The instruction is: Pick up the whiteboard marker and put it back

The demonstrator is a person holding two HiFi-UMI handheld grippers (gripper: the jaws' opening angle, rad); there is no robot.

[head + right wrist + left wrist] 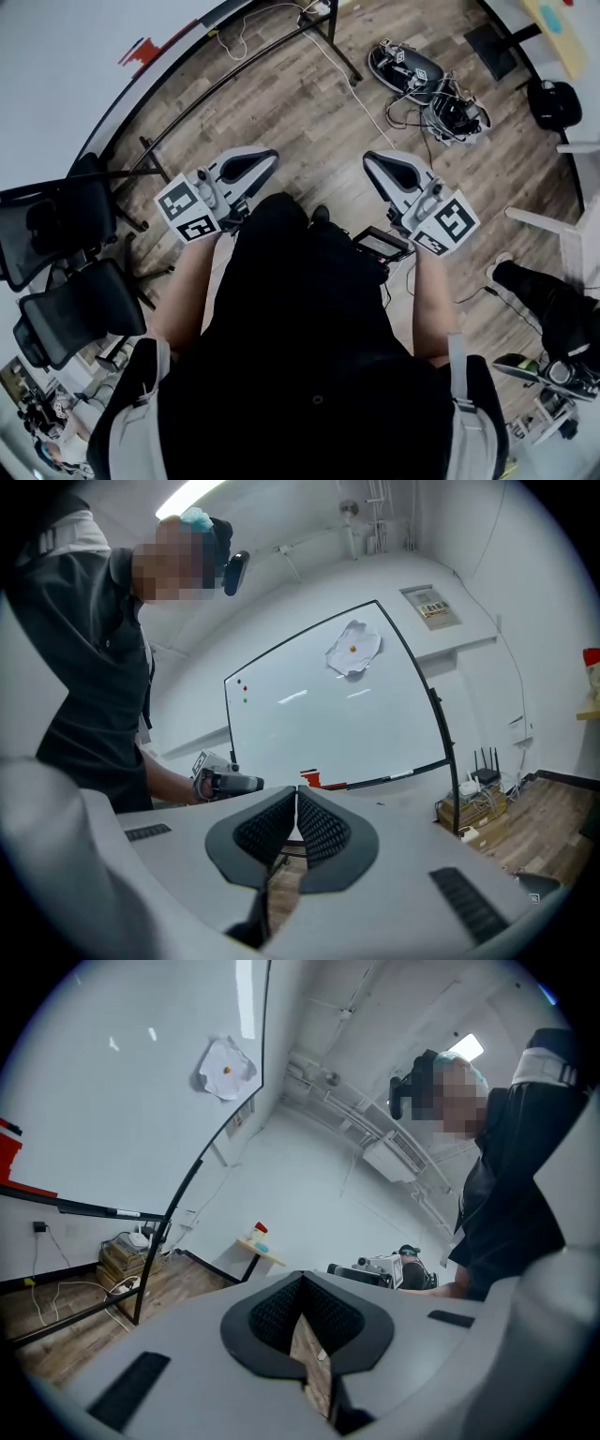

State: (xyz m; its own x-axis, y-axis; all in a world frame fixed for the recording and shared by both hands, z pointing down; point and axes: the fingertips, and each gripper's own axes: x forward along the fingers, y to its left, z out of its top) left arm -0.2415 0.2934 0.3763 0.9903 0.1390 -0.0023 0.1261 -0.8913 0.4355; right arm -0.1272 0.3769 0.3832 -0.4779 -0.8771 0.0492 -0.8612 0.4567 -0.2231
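Note:
Both grippers are held level over a wooden floor, in front of the person. My left gripper (pixel 261 157) is shut and holds nothing; its pads (pixel 281 1312) meet. My right gripper (pixel 378 161) is also shut and empty, the pads (pixel 319 827) touching at the tip. A whiteboard (pixel 319 714) on a black stand faces the right gripper, a little way off. On its tray lie a red eraser (pixel 310 779) and a thin pale stick (pixel 401 774) that may be the marker. The left gripper view shows the board (pixel 94 1101) from the side, with the same stick (pixel 127 1213) on the tray.
Two black office chairs (pixel 56 225) stand at the left by the board's stand. Cables and equipment (pixel 422 80) lie on the floor ahead. A small table (pixel 258 1246) stands by the far wall. A box with a router (pixel 473 799) sits right of the board.

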